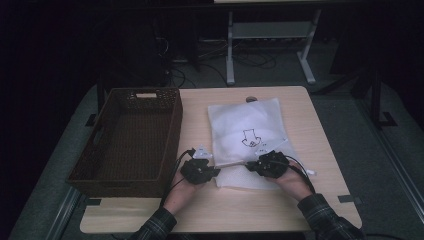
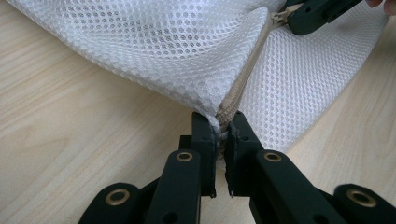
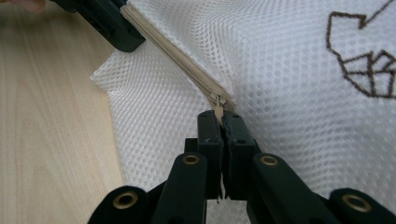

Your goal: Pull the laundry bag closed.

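Note:
A white mesh bag (image 1: 247, 125) with a dark stitched drawing lies flat on the wooden table. Its beige zipper (image 1: 232, 164) runs taut along the near edge between my two grippers. My left gripper (image 1: 215, 170) (image 2: 220, 120) is shut on the zipper's end at the bag's corner. My right gripper (image 1: 251, 166) (image 3: 219, 116) is shut on the zipper pull (image 3: 218, 103). In the left gripper view the zipper (image 2: 243, 79) climbs to the right gripper (image 2: 317, 14) at the top right. The right gripper view has the zipper (image 3: 177, 56) leading up to the left gripper (image 3: 112, 25).
A brown woven basket (image 1: 172, 135) stands on the table's left side, close beside my left hand. A small dark round thing (image 1: 251, 99) sits at the table's far edge. Bare wood (image 1: 320, 150) lies to the right of the bag. A white desk frame (image 1: 270, 45) stands on the floor beyond.

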### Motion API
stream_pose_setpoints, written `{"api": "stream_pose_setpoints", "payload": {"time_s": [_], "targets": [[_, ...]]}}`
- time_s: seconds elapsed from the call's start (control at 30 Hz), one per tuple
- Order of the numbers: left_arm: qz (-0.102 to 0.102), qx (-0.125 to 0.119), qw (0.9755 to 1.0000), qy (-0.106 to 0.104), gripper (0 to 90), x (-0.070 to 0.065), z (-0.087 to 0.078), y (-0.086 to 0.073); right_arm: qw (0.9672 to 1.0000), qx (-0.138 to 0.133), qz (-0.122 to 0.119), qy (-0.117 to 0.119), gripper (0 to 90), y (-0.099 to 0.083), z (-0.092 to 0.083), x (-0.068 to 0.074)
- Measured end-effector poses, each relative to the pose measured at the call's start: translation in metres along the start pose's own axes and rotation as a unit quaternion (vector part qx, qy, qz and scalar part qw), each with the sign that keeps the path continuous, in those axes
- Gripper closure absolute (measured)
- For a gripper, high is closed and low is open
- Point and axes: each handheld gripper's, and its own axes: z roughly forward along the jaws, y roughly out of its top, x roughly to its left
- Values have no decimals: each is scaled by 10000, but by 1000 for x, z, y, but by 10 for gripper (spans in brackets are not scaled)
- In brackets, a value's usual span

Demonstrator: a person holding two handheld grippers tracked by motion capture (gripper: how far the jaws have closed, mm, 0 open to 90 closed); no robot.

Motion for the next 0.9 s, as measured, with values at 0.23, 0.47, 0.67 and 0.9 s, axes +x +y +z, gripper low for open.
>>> {"api": "stream_pose_setpoints", "payload": {"time_s": [0.23,0.47,0.67,0.9], "targets": [[-42,14,10000,28,839,1,-1,-1,10000,7,-39,-75,868,-2,-3,-1],[-74,29,9999,70,839,3,-2,-1,9996,-48,76,-283,868,-10,-16,-8],[-139,-2,9999,40,838,6,-3,-2,9992,-171,216,-295,868,-17,-28,-15],[-150,-2,9999,56,838,6,-3,-3,9990,-82,182,-389,867,-18,-27,-15]]}}
